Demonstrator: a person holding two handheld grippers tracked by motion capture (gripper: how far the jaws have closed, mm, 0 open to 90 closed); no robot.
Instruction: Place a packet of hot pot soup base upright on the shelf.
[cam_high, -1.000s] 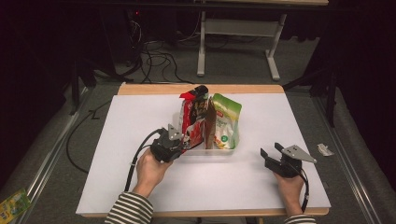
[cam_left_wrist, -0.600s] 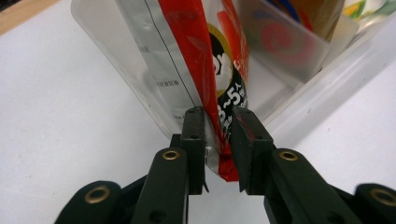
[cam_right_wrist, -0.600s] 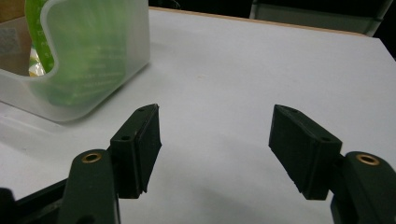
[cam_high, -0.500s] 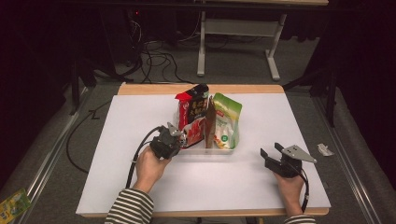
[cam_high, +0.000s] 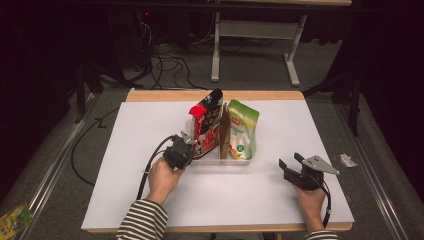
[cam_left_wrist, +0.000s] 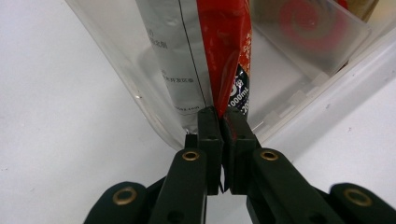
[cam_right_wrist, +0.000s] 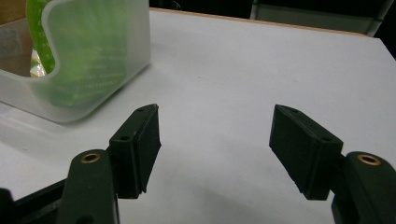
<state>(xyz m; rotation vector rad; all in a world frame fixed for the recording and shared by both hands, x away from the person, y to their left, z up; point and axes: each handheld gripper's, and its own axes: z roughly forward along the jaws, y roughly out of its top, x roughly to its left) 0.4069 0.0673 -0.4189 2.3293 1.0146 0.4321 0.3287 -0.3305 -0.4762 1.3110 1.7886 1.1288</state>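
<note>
A person in striped sleeves is sitting at the near edge of a white table (cam_high: 125, 165), working a gripper in each hand. The left gripper (cam_left_wrist: 218, 122) is reaching toward the middle of the table, its jaws pressed together on the lower edge of a red pouch (cam_left_wrist: 227, 56) that is standing upright in the left end of a clear plastic bin (cam_left_wrist: 140, 88). In the left gripper view the jaws are meeting on the pouch's thin seam just at the bin's corner (the silver back panel with small print is showing to the left of the red face). From the high view, the left gripper (cam_high: 186, 141) is sitting against the bin's (cam_high: 220, 161) left end, with the red pouch (cam_high: 206, 125) rising tall above the rim.

A brown cardboard divider (cam_high: 224, 132) is standing in the middle of the bin, and a green pouch (cam_high: 241, 131) is leaning in the right end. The right gripper view is showing that green pouch (cam_right_wrist: 74, 51) blurred through the bin's frosted wall (cam_right_wrist: 135, 42).

The right gripper (cam_high: 289, 161) is resting on the table near the near right corner, well apart from the bin, its jaws spread wide and holding nothing; in its own view the right gripper (cam_right_wrist: 215, 133) is framing bare white table (cam_right_wrist: 243, 74). A cable is trailing from each gripper back toward the person.
</note>
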